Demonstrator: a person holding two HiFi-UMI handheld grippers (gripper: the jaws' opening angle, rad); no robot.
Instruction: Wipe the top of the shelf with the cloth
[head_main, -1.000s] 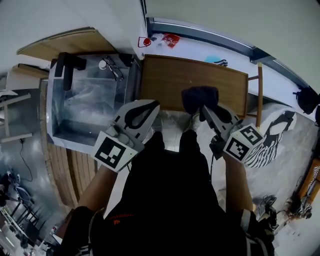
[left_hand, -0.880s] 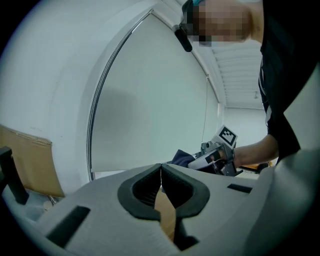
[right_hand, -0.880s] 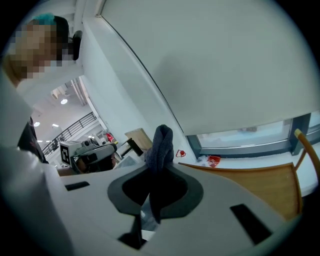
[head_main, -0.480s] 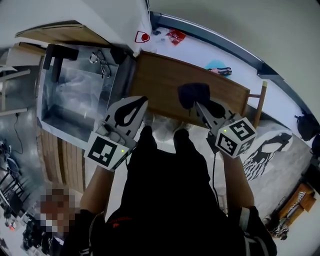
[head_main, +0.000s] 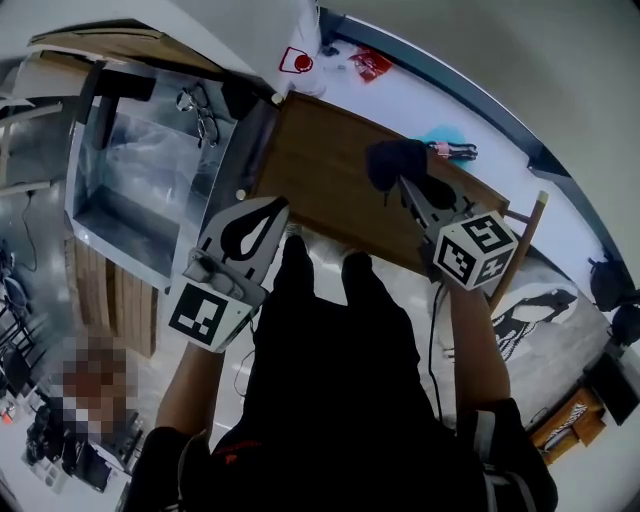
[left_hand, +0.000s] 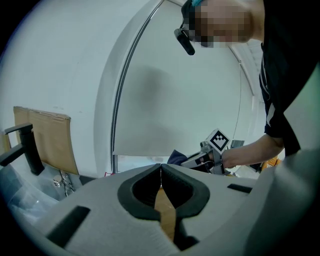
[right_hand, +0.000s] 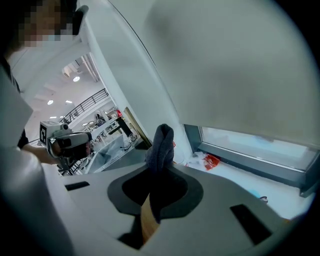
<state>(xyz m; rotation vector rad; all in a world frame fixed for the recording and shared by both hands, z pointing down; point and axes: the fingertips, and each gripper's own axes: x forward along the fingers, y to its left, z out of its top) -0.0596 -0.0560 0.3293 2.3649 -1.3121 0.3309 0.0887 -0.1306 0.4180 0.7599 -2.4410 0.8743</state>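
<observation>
The shelf's brown wooden top (head_main: 330, 185) runs across the middle of the head view. My right gripper (head_main: 408, 186) is shut on a dark blue-grey cloth (head_main: 394, 163), which hangs bunched over the top's right part. In the right gripper view the cloth (right_hand: 161, 146) stands up from between the closed jaws. My left gripper (head_main: 268, 210) is shut with nothing in it and hovers over the top's near left edge. In the left gripper view the jaws meet, and the right gripper (left_hand: 187, 158) with the cloth (left_hand: 177, 157) shows beyond them.
A steel sink (head_main: 135, 190) with a black tap (head_main: 110, 88) lies left of the shelf. A white sill (head_main: 410, 100) behind the top carries a red wrapper (head_main: 370, 64) and a small teal item (head_main: 440, 137). My legs stand against the shelf's near edge.
Both grippers have moved forward over the wooden top. The cloth has gone farther across the top with the right gripper. The view has swung slightly.
</observation>
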